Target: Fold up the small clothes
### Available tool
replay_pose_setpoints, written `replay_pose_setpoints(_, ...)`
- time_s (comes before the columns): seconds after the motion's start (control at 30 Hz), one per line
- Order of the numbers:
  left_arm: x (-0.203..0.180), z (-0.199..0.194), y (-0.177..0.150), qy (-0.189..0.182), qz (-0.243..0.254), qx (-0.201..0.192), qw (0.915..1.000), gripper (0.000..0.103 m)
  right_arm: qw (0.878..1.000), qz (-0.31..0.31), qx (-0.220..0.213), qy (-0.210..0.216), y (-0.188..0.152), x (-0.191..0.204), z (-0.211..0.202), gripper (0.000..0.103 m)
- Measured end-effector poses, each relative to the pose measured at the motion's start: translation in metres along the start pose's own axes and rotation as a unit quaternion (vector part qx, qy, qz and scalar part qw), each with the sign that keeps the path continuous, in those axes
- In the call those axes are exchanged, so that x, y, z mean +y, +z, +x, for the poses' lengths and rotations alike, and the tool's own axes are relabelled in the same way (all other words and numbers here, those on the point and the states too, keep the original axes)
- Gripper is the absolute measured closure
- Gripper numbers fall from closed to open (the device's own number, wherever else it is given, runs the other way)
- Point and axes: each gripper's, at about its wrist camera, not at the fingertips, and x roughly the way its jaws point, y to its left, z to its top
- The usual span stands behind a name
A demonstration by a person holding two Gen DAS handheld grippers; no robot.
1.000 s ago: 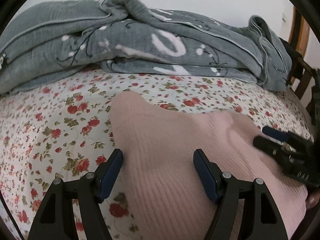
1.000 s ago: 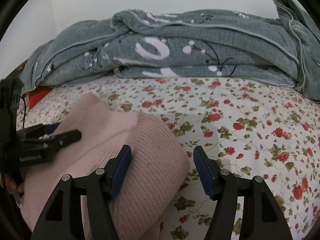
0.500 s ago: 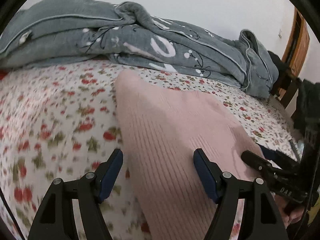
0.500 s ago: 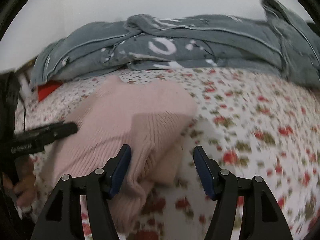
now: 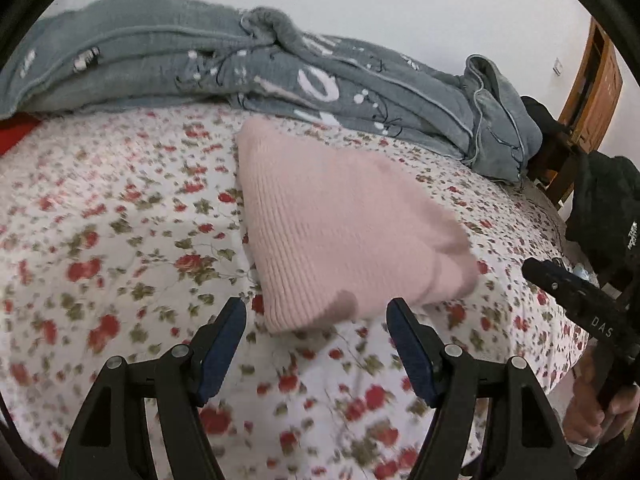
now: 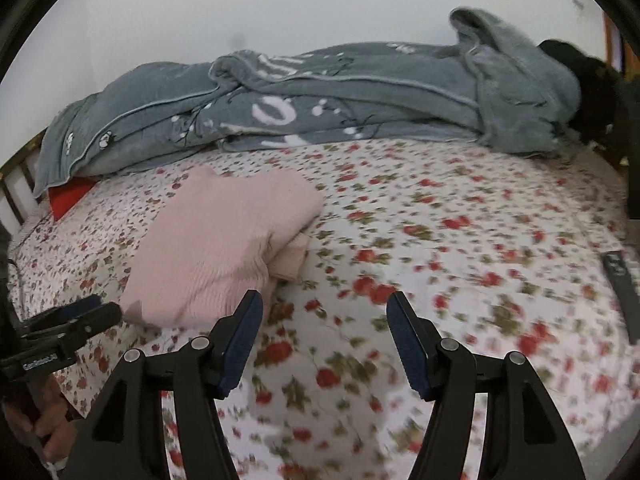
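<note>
So the left tongs (image 5: 316, 334) hang wide open with nothing in them, just short of the folded pink ribbed knit sweater (image 5: 336, 232) lying on the bed's white sheet with red flowers (image 5: 120, 240). A rumpled grey blanket (image 5: 200, 60) sits behind it. The right tongs (image 6: 324, 332) are spread open and empty too, sweater off to their left.

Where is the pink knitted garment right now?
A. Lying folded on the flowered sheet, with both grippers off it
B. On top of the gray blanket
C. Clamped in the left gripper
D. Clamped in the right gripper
A: the pink garment lies folded on the flowered sheet, and the left gripper and right gripper are both open and apart from it.
</note>
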Motion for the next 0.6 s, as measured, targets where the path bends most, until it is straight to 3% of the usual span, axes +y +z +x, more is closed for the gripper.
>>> replay_pose_setpoints(0.1,-0.011,-0.027,0.001,0.012,0.007,-0.016,0.9998,0.031,1.000,0.001,-0.003,-0.003,0.000,-0.001,-0.026,0.040)
replay_pose_setpoints(0.17,-0.020,-0.048,0.000,0.018,0.012,-0.030,0.9993,0.027,1.000,0.009,-0.005,-0.001,-0.001,-0.003,-0.044,0.032)
replay_pose_setpoints(0.23,-0.027,-0.065,0.000,0.029,0.016,-0.044,0.9985,0.023,1.000,0.009,-0.010,-0.005,-0.003,-0.002,-0.059,0.016)
replay_pose_setpoints(0.33,-0.036,-0.088,-0.003,0.038,0.020,-0.058,0.9974,0.019,0.999,0.002,-0.031,-0.018,-0.006,0.001,-0.083,0.010)
replay_pose_setpoints(0.6,-0.058,-0.132,-0.013,0.062,0.030,-0.090,0.9936,0.005,0.998,0.000,-0.066,-0.011,-0.017,0.002,-0.133,0.000)
